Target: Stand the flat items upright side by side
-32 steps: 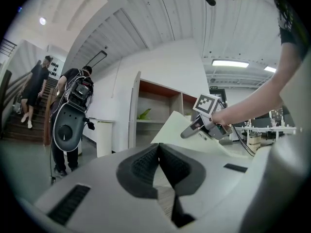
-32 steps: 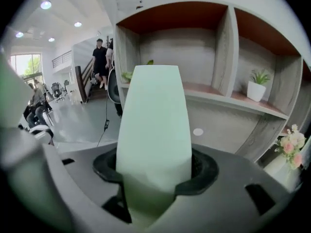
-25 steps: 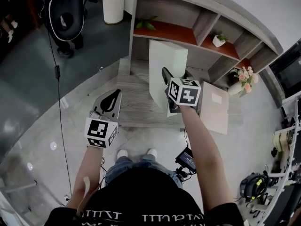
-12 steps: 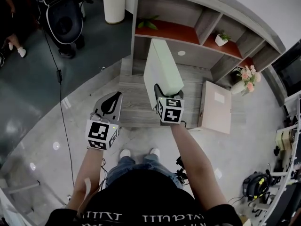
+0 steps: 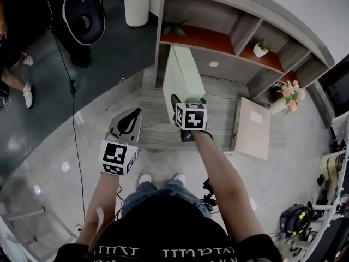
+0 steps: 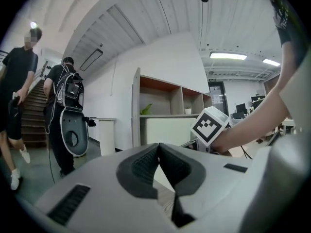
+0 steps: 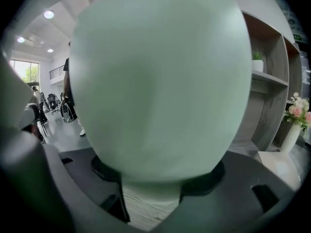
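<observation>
A pale green flat box [image 5: 182,81] stands upright on the grey wooden platform [image 5: 155,121], its lower near edge between the jaws of my right gripper [image 5: 183,101]. In the right gripper view the green box [image 7: 160,81] fills the picture and both dark pads touch its sides; the right gripper [image 7: 151,188] has just been opening slightly with the box still between the jaws. A pinkish flat box [image 5: 251,127] lies flat on the platform to the right. My left gripper [image 5: 131,116] hovers at the platform's left front, shut and empty, its tips [image 6: 159,147] meeting.
A grey shelf unit with orange boards [image 5: 218,40] rises behind the platform, holding small plants. A vase of pink flowers [image 5: 286,94] stands at the right end. People and a black stroller-like device [image 5: 84,18] are at the far left, and a cable [image 5: 73,119] runs across the floor.
My right gripper has carried the green box left and down onto the platform, and the box now stands more edge-on. The left gripper has stayed put.
</observation>
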Demonstrator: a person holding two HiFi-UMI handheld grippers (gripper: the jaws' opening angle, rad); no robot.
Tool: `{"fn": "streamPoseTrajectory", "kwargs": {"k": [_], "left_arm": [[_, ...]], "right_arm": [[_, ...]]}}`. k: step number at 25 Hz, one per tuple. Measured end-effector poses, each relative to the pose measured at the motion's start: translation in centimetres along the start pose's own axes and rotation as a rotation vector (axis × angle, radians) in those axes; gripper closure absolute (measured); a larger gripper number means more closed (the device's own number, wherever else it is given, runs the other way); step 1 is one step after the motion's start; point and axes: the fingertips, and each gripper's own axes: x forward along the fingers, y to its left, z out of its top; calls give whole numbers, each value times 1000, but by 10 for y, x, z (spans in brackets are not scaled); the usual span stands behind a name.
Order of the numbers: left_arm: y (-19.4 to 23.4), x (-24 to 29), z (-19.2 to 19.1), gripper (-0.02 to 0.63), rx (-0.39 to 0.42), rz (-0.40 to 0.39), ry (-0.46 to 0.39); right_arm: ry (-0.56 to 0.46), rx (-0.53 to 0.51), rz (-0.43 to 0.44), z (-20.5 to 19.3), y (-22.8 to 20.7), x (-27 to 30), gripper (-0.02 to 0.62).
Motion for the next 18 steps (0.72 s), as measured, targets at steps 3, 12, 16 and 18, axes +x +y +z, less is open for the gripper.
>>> {"fn": "streamPoseTrajectory", "kwargs": {"k": [3, 12, 16, 18], "left_arm": [[8, -1, 1, 594, -2, 25, -4], [38, -6, -2, 594, -20, 119, -3], [45, -10, -5, 594, -28, 156, 2], [50, -13, -6, 594, -28, 173, 8]], "right_arm": [[10, 8, -7, 8, 7, 13, 284], [14, 34, -72, 34, 23, 55, 284], [19, 26, -76, 40, 27, 71, 282], [8, 27, -87, 41, 30, 74, 282]]}}
